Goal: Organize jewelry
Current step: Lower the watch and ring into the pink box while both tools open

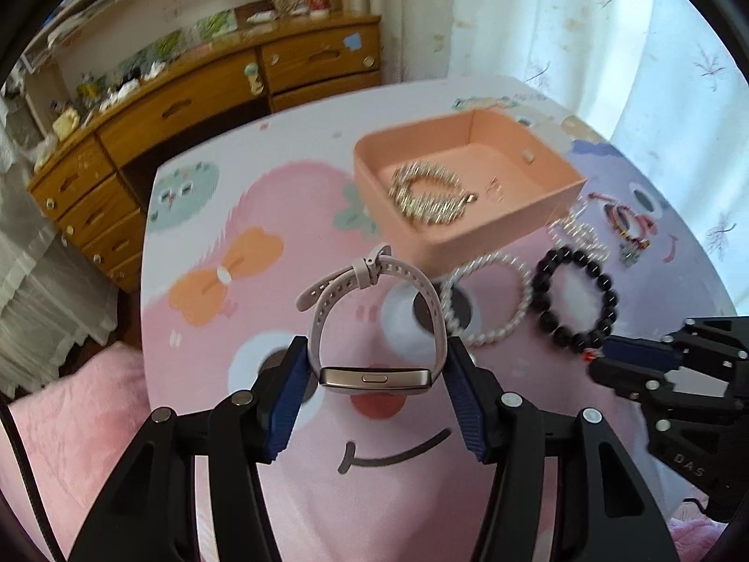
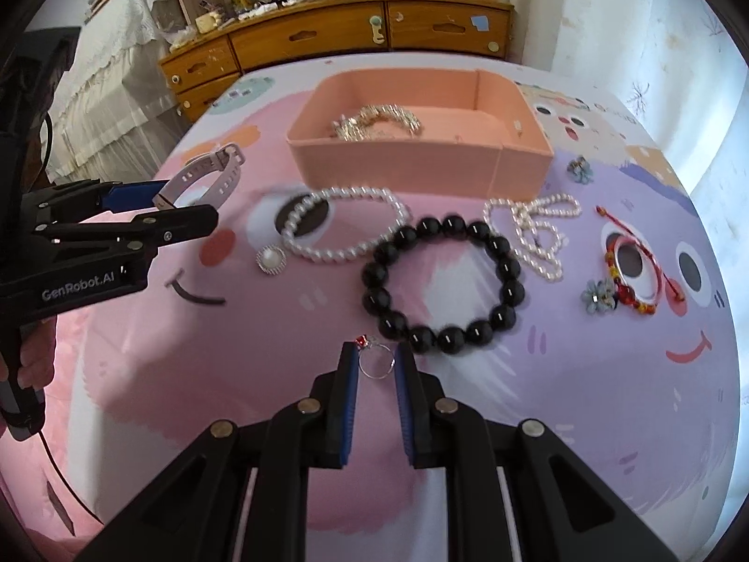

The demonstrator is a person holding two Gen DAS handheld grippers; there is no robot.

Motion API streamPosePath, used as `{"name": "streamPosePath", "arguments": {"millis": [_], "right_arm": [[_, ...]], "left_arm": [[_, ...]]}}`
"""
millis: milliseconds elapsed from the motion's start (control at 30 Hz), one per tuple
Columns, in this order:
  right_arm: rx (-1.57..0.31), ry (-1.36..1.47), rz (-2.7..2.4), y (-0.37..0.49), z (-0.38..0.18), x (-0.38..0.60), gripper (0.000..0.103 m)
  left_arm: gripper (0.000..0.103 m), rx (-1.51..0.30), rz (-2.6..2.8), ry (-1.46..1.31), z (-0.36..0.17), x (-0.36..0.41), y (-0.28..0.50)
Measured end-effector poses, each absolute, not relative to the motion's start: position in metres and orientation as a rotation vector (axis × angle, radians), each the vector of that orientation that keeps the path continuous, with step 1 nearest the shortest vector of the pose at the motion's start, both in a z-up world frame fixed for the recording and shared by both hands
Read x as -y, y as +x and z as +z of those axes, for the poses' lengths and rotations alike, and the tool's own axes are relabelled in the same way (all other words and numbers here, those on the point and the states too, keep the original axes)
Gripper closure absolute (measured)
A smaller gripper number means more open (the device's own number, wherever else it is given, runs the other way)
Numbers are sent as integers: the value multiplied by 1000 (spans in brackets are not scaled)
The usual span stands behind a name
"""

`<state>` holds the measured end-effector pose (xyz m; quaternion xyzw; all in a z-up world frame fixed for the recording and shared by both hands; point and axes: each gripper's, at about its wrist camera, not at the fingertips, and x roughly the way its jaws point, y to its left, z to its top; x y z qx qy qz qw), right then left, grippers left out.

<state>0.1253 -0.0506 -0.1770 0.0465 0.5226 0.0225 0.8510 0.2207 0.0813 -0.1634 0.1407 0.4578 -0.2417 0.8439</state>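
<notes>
Two pickups going at once here. Left gripper point(image 1: 377, 377) fingers about half open, clamped on the pale-pink smart band point(image 1: 374, 318) by its strap sides, band lifted clear of the worktop point(image 1: 196, 215). Right gripper point(image 2: 377, 365) fingers nearly closed around a thin silver ring point(image 2: 376, 359) with a red stone, right beside the black bead bracelet point(image 2: 444, 276).

Best to carry the band high and level toward the peach box point(image 2: 421, 150), clear its near wall, then let go over the bare floor beside the gold chain bracelet point(image 2: 379, 122). Easy on the ring, tiny and probably slippery.

In the way: pearl bracelet point(image 2: 346, 225), pearl brooch point(image 2: 270, 258), tangled pearl strand point(image 2: 538, 229), red cord bracelet point(image 2: 632, 276), all between grippers and box.
</notes>
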Motion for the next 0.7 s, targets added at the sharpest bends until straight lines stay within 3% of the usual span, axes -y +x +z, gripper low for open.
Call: {"name": "streamPosePath", "arguments": {"millis": [400,700], "right_arm": [[-966,287,5,170,-129,87,88],[-834,312,-43,202,-107,125,88]], "left_arm": [[47,-879,-555,234,-103,-60,252],[47,-780,-551,151,-86,-35,280]]}}
